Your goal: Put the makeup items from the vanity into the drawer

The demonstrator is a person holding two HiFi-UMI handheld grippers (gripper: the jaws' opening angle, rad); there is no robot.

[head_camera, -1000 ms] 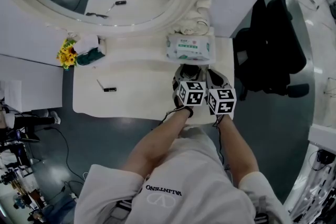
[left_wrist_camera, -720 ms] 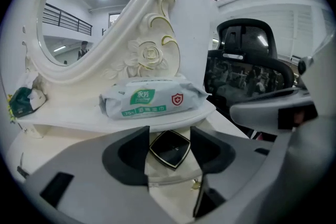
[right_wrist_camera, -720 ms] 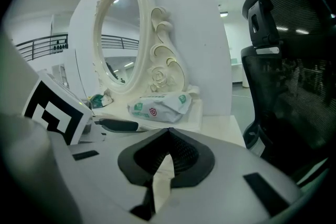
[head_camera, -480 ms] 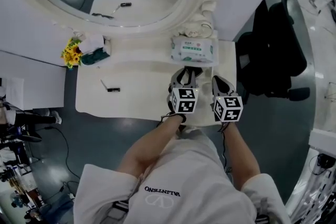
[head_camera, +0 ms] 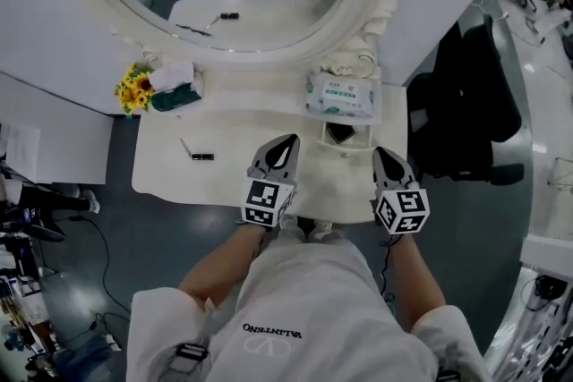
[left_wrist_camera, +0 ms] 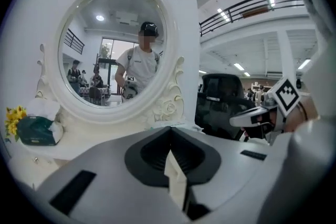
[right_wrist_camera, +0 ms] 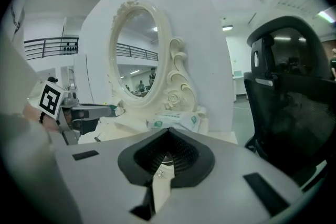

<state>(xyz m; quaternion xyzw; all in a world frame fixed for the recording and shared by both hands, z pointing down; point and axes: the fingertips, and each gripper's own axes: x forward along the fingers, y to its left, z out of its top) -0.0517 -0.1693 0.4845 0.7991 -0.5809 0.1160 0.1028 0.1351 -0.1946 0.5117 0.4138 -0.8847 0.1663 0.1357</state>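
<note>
on the vanity (head_camera: 235,131), a short black makeup tube (head_camera: 202,157) lay beside a thin stick (head_camera: 185,148); left gripper (head_camera: 287,140) and right gripper (head_camera: 381,153) sat closed, empty.

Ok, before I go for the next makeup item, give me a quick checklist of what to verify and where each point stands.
1. Left tool empty: ok. Its jaws have just been closing and meet with nothing between them.
2. Right tool empty: ok. Its jaws are together and hold nothing.
3. Drawer open: ok. It looks pulled out just below the wipes pack.
4. Vanity cleared: not ok. A small black item and a thin stick lie at its left side.
5. Way to them free: ok. Nothing stands between the left tool and them.
6. Drawer contents: cannot tell. Only a dark shape shows inside.
</note>
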